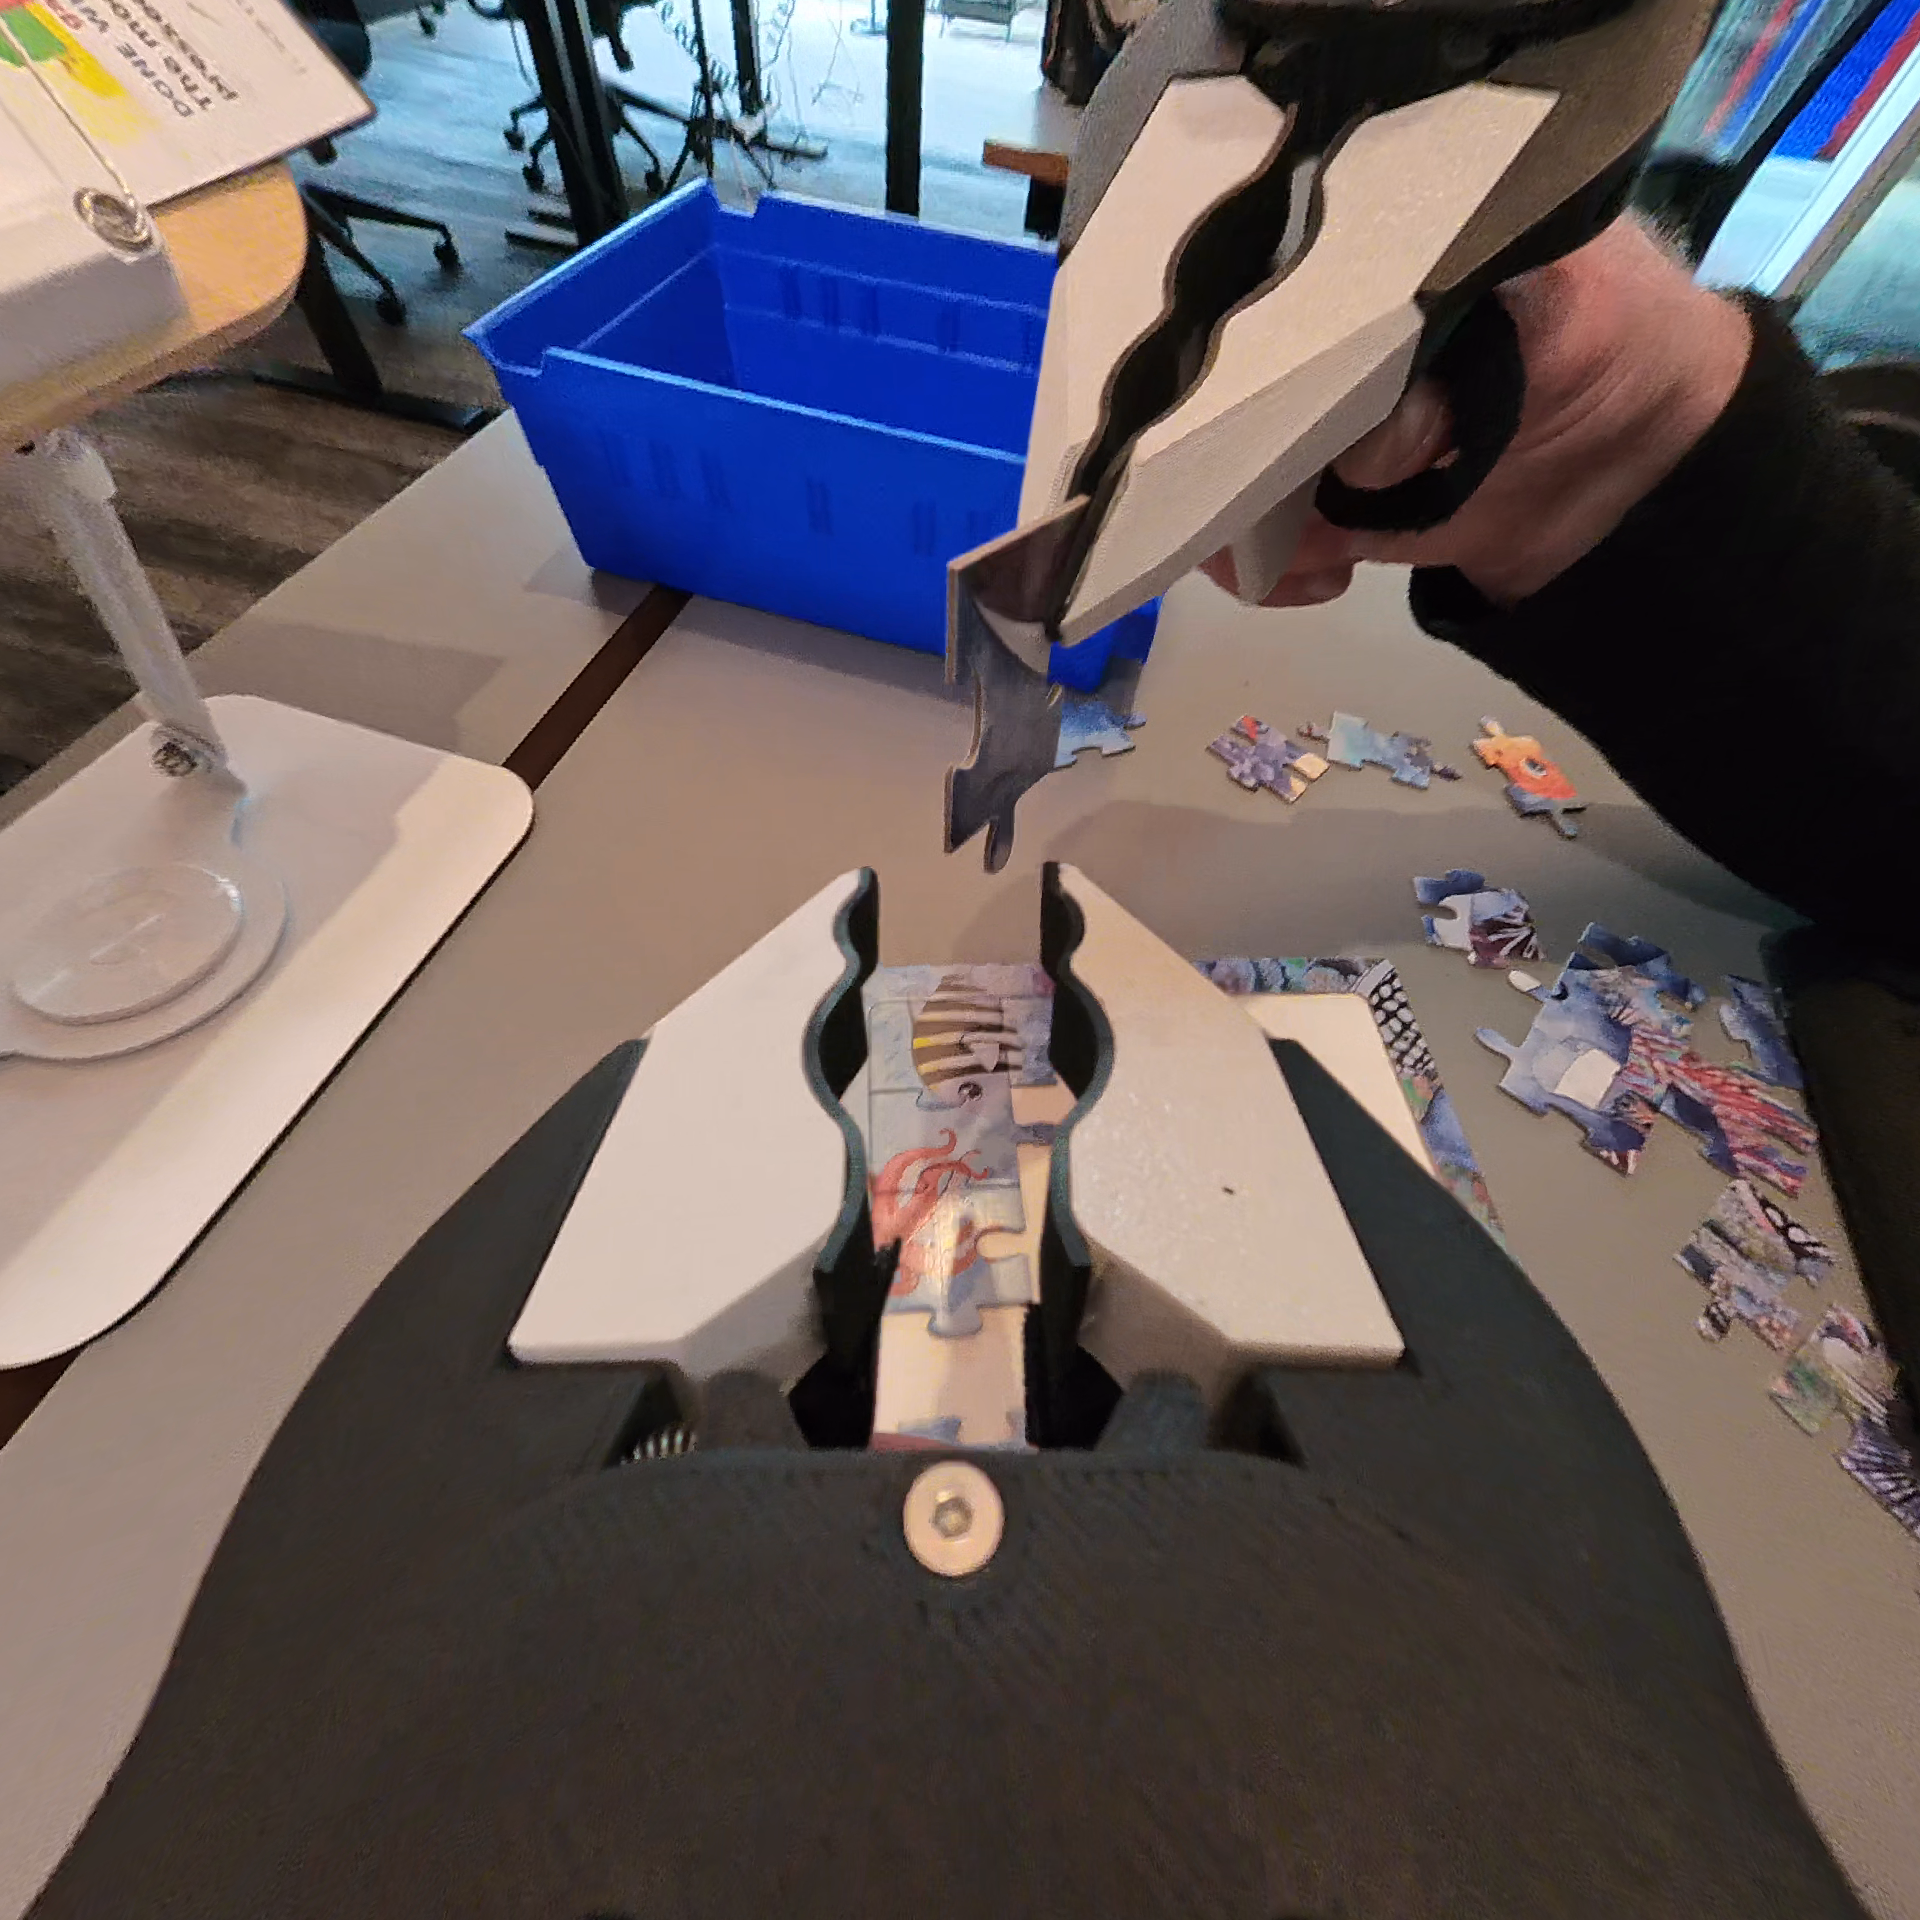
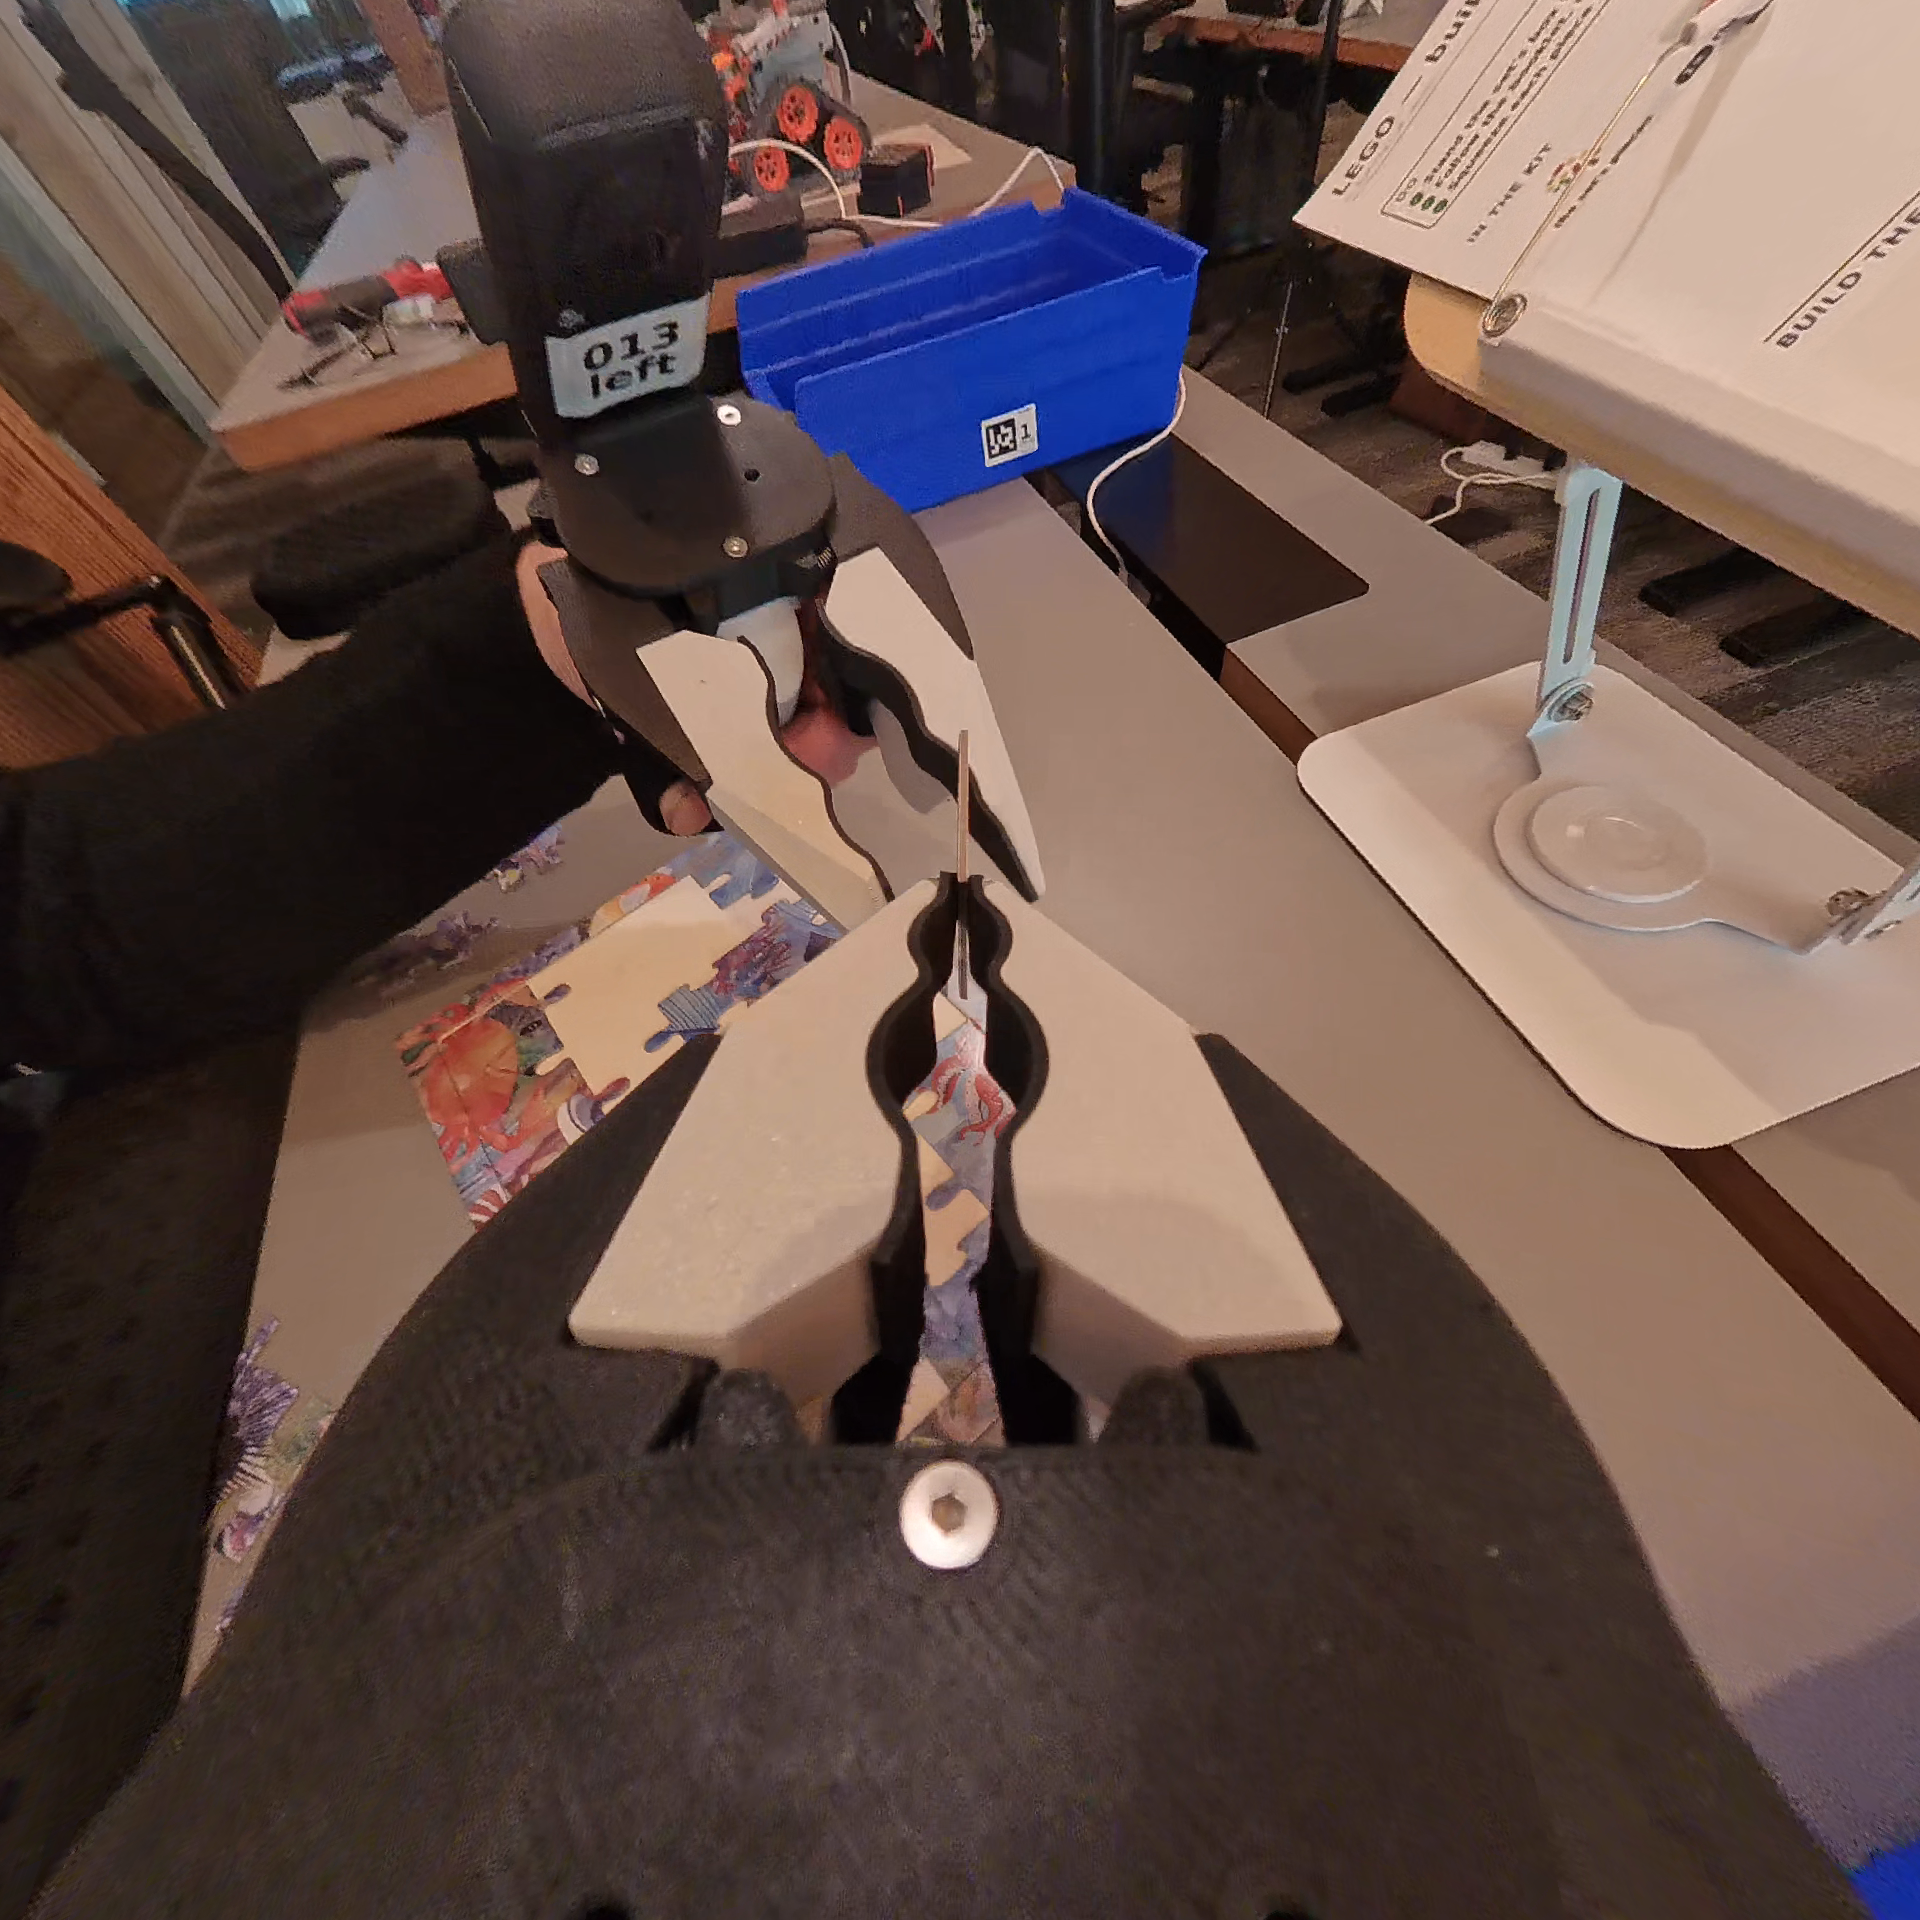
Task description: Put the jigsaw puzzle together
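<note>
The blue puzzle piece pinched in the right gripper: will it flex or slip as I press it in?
The blue puzzle piece hangs straight with no sag, so it is probably stiff cardboard. The right gripper pinches only its top corner, so it may pivot when pushed. Its thin edge suggests it is light.

Each tool [image 1: 961, 883] has a black textured body, white wavy-edged fingers [image 1: 727, 1091], a silver hex screw [image 1: 953, 1520]; black sleeves [image 2: 260, 831].

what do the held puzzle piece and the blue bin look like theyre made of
Puzzle piece: probably cardboard, with a plain grey edge under a printed, slightly glossy face; edge-on in the right wrist view it is a thin flat sheet. Blue bin: likely moulded plastic, uniform colour with a soft sheen and slotted walls.
</note>
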The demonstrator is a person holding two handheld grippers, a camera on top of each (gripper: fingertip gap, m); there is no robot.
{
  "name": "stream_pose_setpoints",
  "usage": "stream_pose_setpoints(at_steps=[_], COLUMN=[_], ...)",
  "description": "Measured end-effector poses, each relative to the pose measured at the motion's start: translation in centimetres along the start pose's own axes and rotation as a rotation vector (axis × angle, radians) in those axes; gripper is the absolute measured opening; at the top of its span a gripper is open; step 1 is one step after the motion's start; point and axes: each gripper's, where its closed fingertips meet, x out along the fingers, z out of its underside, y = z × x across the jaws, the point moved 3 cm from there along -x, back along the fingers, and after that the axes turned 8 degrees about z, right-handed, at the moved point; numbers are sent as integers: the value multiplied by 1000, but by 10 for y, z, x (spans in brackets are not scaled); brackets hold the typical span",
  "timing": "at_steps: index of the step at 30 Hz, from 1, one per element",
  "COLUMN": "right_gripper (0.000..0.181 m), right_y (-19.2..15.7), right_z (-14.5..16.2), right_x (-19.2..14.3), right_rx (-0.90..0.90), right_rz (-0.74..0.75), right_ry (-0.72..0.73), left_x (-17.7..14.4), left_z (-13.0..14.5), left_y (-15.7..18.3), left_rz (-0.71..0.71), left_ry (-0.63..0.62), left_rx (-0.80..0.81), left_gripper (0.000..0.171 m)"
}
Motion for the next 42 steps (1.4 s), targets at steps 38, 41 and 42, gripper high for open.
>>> stream_pose_setpoints(at_steps=[38, 41, 42], right_gripper=[0, 0, 0], right_y=[8, 8, 8], right_z=[63, 66, 66], right_x=[18, 17, 17], right_rx=[115, 127, 128], right_rz=[-46, -51, -54], right_ry=[-341, -356, -362], left_x=[22, 21, 20], left_z=[48, 48, 47], left_y=[-5, -5, -5], left_rz=[28, 37, 39], left_ry=[-227, -213, -211], left_rx=[-60, -68, -69], left_gripper=[3, 2, 2])
